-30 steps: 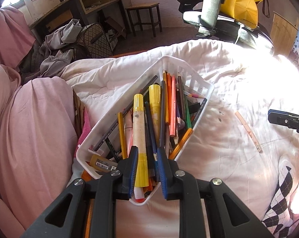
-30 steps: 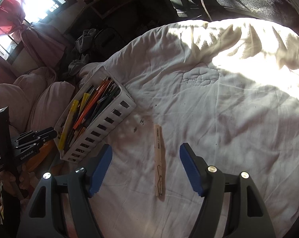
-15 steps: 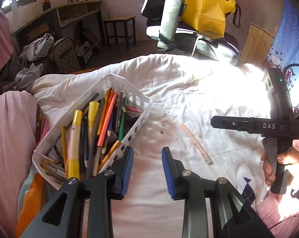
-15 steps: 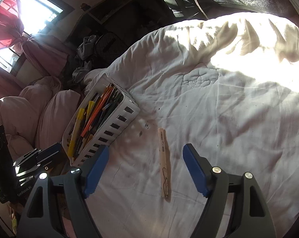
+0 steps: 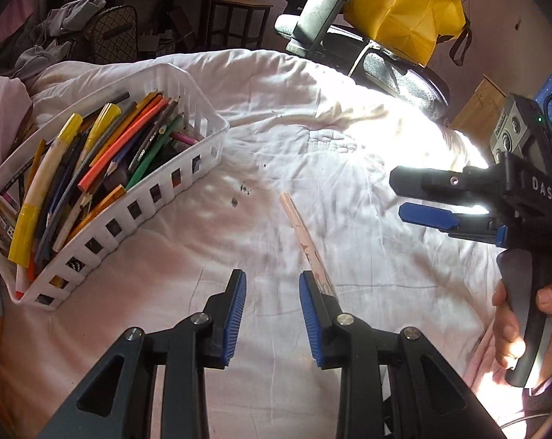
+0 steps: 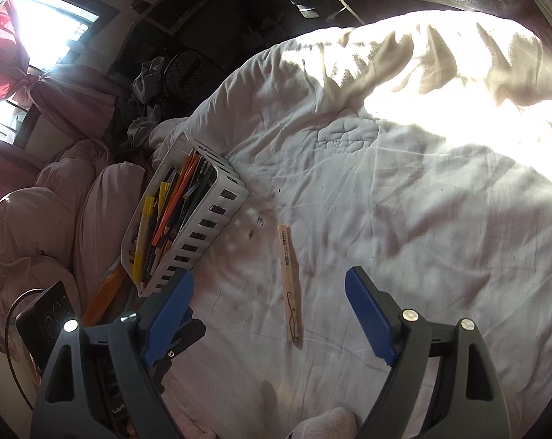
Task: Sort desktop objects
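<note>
A pale pen [image 5: 305, 241] lies alone on the white quilt [image 5: 349, 146]. To its left stands a white slotted basket [image 5: 136, 212] packed with pens, pencils and markers. My left gripper [image 5: 272, 278] is open and empty, low over the quilt, and its right finger covers the pen's near end. My right gripper [image 5: 398, 195] hovers at the right, held by a hand [image 5: 510, 329]. In the right wrist view its jaws [image 6: 269, 281] are opening wide; the pen [image 6: 290, 281] lies on the quilt between them, untouched. The basket [image 6: 210, 234] sits to the left.
Pink pillows [image 6: 56, 219] crowd the bed beyond the basket. An office chair [image 5: 367, 55] carrying a yellow bag [image 5: 400, 11] stands past the far edge. A desk, a stool [image 5: 235, 18] and piled clothes fill the back left. Strong sun washes out the quilt's right side.
My left gripper has swung right from above the basket to the pen and its jaws have parted. The right gripper's jaws have spread wider and it has shifted slightly.
</note>
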Demonstrator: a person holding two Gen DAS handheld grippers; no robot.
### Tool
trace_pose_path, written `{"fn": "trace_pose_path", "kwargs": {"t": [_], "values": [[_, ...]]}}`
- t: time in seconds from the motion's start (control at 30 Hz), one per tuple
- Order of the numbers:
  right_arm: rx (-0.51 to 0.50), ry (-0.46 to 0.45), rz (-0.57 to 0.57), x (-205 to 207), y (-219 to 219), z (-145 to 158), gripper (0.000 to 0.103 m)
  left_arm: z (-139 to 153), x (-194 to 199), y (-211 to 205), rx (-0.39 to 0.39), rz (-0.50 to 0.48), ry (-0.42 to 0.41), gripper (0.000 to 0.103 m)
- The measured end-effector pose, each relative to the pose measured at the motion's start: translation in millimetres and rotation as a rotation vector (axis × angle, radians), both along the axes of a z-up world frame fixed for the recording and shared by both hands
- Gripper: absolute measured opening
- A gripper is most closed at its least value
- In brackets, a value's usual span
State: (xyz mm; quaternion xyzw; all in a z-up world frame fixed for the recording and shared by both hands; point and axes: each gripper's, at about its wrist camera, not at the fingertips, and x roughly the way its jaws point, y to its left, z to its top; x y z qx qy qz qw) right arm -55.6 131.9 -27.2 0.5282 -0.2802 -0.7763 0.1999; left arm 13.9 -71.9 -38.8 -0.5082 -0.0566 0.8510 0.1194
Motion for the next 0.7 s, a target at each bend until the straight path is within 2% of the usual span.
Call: {"fn": "trace_pose_path", "kwargs": {"t": [0.13, 0.27, 0.33, 0.43, 0.53, 0.7], "values": [[-0.060, -0.017, 0.123, -7.1, -11.0, -1.2, 0.087, -13.5, -0.4, -2.0, 0.011, 0.017, -0.031, 0.031], [0.076, 0.012, 0.213, -14.8, -16.6, -2.1, 0.087, -17.6, -1.9, -8.9, 0.052, 0.049, -0.035, 0.034], [0.087, 0.016, 0.194, -17.8, -10.1, -2.3, 0.087, -16.5, -1.9, -10.4, 0.072, 0.057, -0.024, 0.034], [0.010, 0.026, 0.161, -19.5, 3.8, 6.0, 0.087, -16.2, -2.9, -8.1, 0.092, 0.044, -0.014, 0.034], [0.029, 0.060, 0.125, -18.6, 12.5, 14.5, 0.091, -19.8, -3.4, -1.6, 0.088, 0.018, -0.022, 0.034], [0.021, 0.050, 0.109, -19.7, 15.7, 14.0, 0.091, -23.6, -2.0, 7.9, 0.079, -0.019, -0.033, 0.034]]}}
